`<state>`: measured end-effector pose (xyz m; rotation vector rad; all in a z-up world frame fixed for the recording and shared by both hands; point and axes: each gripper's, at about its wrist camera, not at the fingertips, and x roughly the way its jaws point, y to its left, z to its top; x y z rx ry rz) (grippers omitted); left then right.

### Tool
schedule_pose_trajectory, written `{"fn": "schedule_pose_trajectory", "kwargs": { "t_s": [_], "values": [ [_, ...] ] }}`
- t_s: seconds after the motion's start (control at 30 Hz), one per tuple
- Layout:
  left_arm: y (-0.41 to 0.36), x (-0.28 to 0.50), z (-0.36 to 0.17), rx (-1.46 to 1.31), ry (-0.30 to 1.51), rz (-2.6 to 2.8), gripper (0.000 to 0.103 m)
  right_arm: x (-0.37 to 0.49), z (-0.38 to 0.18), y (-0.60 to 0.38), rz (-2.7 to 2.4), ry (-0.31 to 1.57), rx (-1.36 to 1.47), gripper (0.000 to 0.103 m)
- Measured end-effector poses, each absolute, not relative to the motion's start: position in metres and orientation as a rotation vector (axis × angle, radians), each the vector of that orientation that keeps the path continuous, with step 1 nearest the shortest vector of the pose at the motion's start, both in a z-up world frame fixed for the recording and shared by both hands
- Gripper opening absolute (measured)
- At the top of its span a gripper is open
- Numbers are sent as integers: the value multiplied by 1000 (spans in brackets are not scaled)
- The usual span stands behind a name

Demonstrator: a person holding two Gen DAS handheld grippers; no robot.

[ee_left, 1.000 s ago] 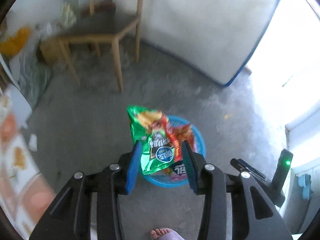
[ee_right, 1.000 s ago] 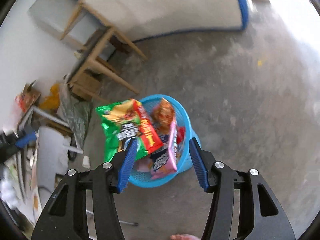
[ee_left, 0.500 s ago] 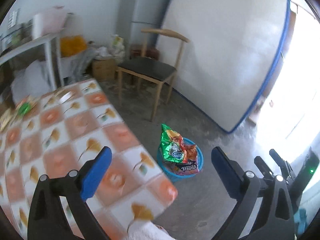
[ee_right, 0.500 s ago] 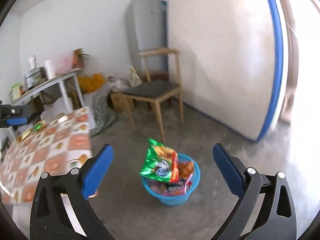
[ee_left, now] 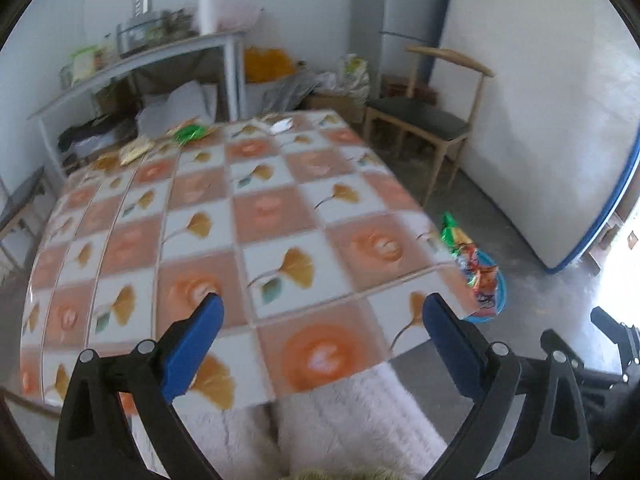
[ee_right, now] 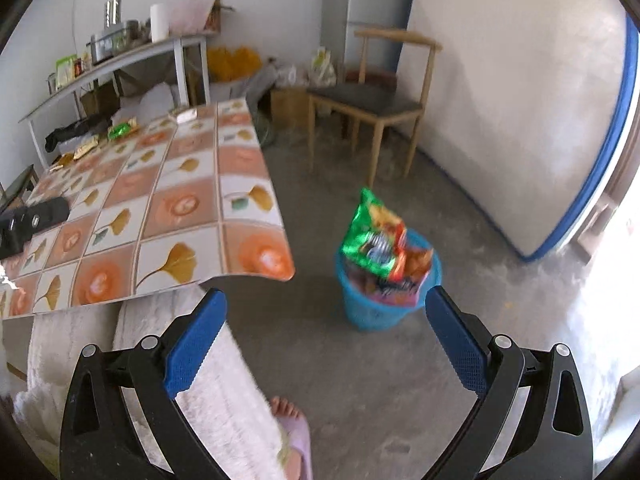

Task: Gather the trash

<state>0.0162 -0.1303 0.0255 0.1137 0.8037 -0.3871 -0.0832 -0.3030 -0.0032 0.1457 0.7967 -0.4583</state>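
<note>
Both grippers have swung up from the blue bin (ee_right: 378, 300) toward the desk (ee_left: 248, 216). The left gripper (ee_left: 320, 338) and right gripper (ee_right: 326, 334) both have fingers spread wide, empty, where a second ago the left pinched the green snack bag (ee_right: 370, 236). That bag now sticks out of the bin on the floor; more wrappers (ee_left: 188, 134) lie at the desk's far edge.

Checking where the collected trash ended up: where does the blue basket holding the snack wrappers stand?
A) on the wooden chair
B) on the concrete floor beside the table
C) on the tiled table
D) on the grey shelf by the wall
B: the blue basket stands on the concrete floor, past the corner of the tiled table, with snack wrappers sticking out of it.
</note>
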Motion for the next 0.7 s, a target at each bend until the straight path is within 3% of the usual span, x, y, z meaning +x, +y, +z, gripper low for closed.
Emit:
{"fn": "schedule_pose_trajectory", "kwargs": {
  "t_s": [0.7],
  "values": [
    [-67,27,30,18,789,-134,97,-57,14,-271,-440,795,54,96]
  ]
}}
